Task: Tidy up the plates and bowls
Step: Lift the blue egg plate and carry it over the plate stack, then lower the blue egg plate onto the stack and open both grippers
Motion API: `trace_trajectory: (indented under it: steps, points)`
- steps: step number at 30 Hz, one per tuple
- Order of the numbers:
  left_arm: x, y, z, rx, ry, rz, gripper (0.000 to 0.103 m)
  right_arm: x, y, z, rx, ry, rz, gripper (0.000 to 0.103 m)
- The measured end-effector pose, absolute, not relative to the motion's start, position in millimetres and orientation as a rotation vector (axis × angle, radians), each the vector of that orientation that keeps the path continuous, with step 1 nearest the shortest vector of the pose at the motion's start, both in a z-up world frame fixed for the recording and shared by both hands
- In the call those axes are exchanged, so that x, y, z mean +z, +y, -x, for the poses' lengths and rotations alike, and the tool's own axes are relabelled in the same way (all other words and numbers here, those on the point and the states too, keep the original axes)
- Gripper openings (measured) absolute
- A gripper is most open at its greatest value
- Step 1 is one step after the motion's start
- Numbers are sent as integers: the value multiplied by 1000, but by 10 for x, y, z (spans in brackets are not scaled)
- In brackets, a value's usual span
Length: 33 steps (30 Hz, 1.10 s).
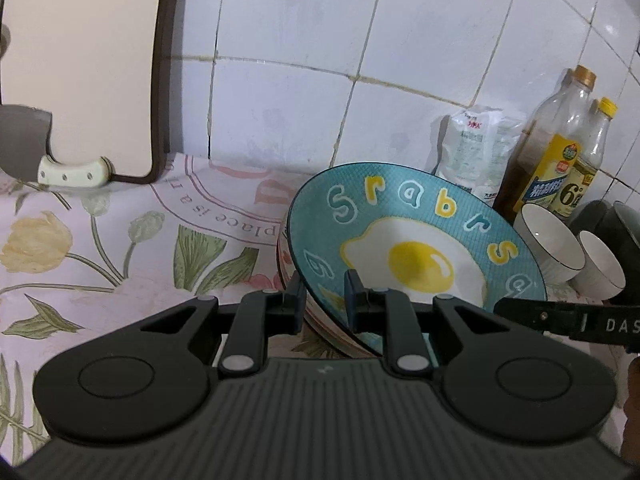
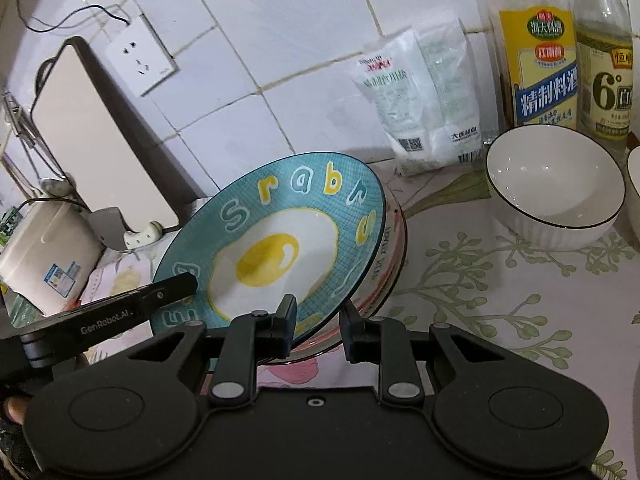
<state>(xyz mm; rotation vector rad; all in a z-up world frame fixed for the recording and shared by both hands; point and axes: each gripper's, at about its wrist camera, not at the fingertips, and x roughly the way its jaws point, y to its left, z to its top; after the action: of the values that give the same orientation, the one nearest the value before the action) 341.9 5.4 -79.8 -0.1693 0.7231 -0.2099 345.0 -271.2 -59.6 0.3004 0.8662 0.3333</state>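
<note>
A teal plate (image 1: pixel 412 224) (image 2: pixel 280 216) with a fried-egg print tops a tilted stack of pink-rimmed plates (image 1: pixel 282 264) (image 2: pixel 394 248) over the floral cloth. My left gripper (image 1: pixel 325 304) is shut on the stack's near rim. Its finger (image 2: pixel 168 292) also shows at the plate's left edge in the right wrist view. My right gripper (image 2: pixel 319 324) is shut on the opposite near rim of the same stack. One of its fingers (image 1: pixel 560 318) enters the left wrist view from the right. A white bowl (image 1: pixel 548 240) (image 2: pixel 556 184) and a second white bowl (image 1: pixel 600 266) stand to the right.
Two bottles (image 2: pixel 536 60) (image 2: pixel 604 64) and a white bag (image 2: pixel 428 100) stand against the tiled wall behind the bowls. A dark bowl (image 1: pixel 616 220) sits far right. A cutting board (image 1: pixel 80 60) and a cleaver (image 1: pixel 24 140) lean at the left, near a beige appliance (image 2: pixel 44 256).
</note>
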Motion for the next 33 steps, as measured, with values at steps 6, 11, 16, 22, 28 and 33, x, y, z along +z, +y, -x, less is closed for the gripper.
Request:
trace_trajectory:
  steps: [6,11,16,22,28,33]
  points:
    - [-842,-12,-3498,-211,742,144,18,-622,-2672,-3562,309,880,-247,29]
    - [-826,-49,-3509,-198,738,122,18,-628,-2648,-3581,307,867,-222,29]
    - [-813,-94,-3489,-190,746,102,18,-626,-2628,-3538,289,842,-192,30]
    - [-800,-188,-3448,-176,751,55,19,-641,-2580,-3501,243,814,-117,30]
    - [-783,-284,-3463,-148,761,7,21,-692,-2612,-3514,239,810,-117,31]
    - [-775,-369,-3497,-129,784,-63,23,-740,-2585,-3507,236,780,-102,32]
